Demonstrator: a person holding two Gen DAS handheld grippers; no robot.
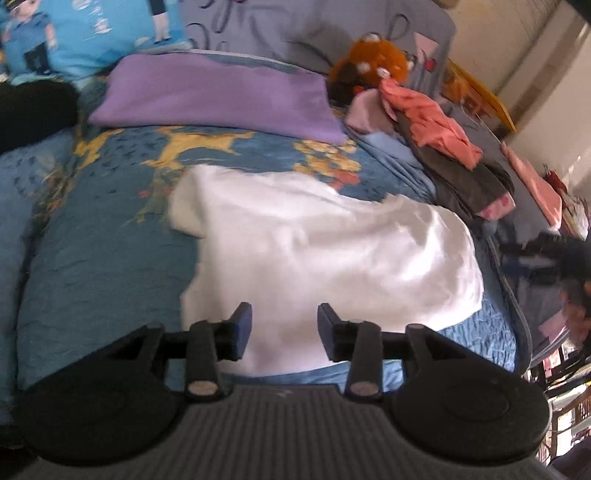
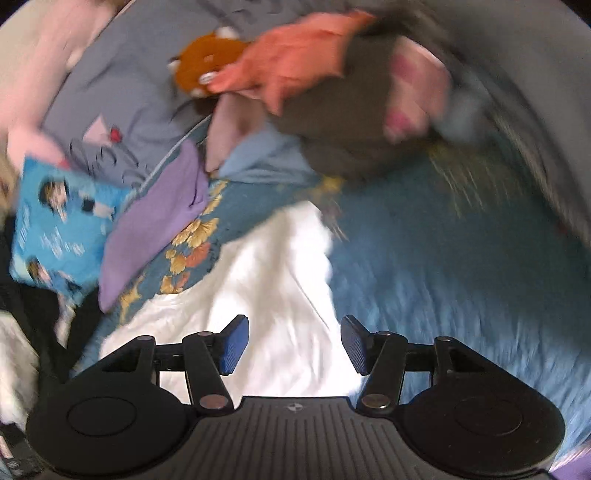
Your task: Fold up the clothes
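- One white garment (image 1: 317,254) lay spread and rumpled on the blue patterned bedspread (image 1: 110,240), near the bed's front edge, under both of your tools.
- Your left gripper (image 1: 284,332) tipped downward over the near part of that garment, its two blue-padded fingers (image 1: 242,330) parted with only white cloth showing in the gap, nothing pinched.
- Your right gripper (image 2: 293,345) angled down the same way above the garment's (image 2: 258,295) edge, its jaws spread and empty, one pad over cloth and the other beside the bare bedspread (image 2: 443,295); that view was streaked with blur.
- No earlier picture was on hand, so you had only the parted fingers to go by.
- Beyond the white garment, one purple folded cloth (image 1: 218,96) lay flat toward the head of the bed.
- To its right, one heap of unfolded clothes (image 1: 454,158) held a coral piece on top, a dark grey piece below, and a pink-trimmed edge; how many pieces were in it could not be counted.
- One orange plush toy (image 1: 373,61) sat behind the heap, touching it.
- One bright blue cartoon-print pillow (image 1: 85,40) stood at the far left against the grey-blue bedding (image 1: 280,26).
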